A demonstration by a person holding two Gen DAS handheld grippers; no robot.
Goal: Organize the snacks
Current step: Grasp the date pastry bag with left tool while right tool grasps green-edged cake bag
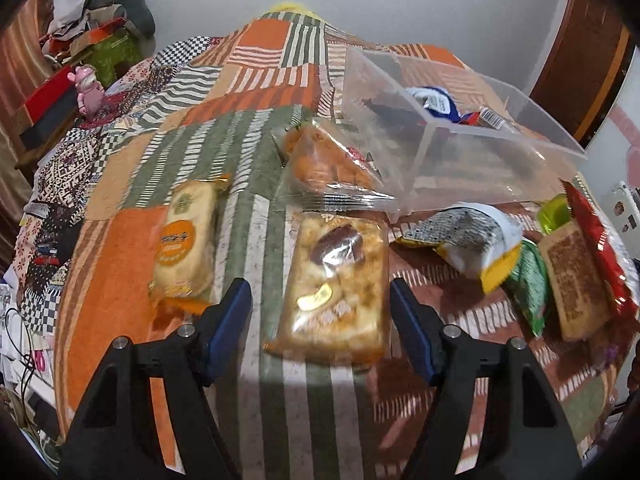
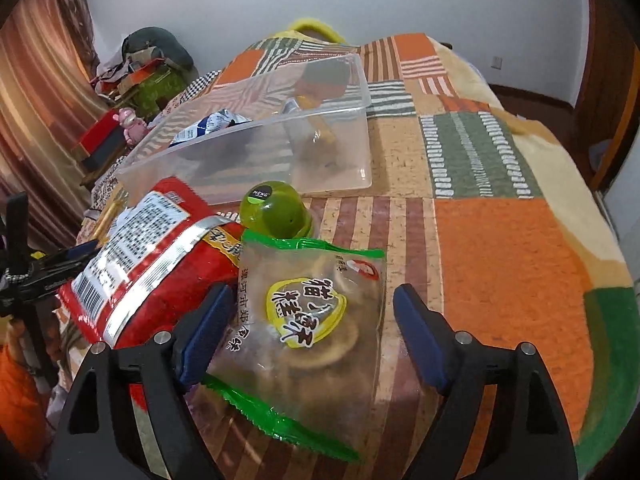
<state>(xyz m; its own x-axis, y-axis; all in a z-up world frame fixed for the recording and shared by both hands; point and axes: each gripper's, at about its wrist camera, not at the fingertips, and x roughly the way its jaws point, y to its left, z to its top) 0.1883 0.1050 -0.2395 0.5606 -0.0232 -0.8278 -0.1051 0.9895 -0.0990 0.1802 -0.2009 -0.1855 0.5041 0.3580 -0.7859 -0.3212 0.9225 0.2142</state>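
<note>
My left gripper (image 1: 320, 300) is open, its fingers on either side of a clear pastry packet (image 1: 336, 284) lying on the patchwork bedspread (image 1: 248, 152). An orange-labelled cake packet (image 1: 186, 236) lies to its left, a clear bag of orange snacks (image 1: 324, 164) beyond. A clear plastic bin (image 1: 452, 120) behind holds a blue-white packet (image 1: 432, 102). My right gripper (image 2: 312, 304) is open around a green-edged clear biscuit packet (image 2: 304, 320). A red snack bag (image 2: 160, 252) lies to its left, a green jelly cup (image 2: 276, 210) just beyond, then the bin (image 2: 332, 152).
At the left gripper's right lie a white-yellow packet (image 1: 480, 240), a green packet (image 1: 532, 284) and a red-edged biscuit packet (image 1: 576, 280). Boxes, clothes and a pink toy (image 1: 86, 88) crowd the far left bedside. The bed edge falls away at right (image 2: 600, 208).
</note>
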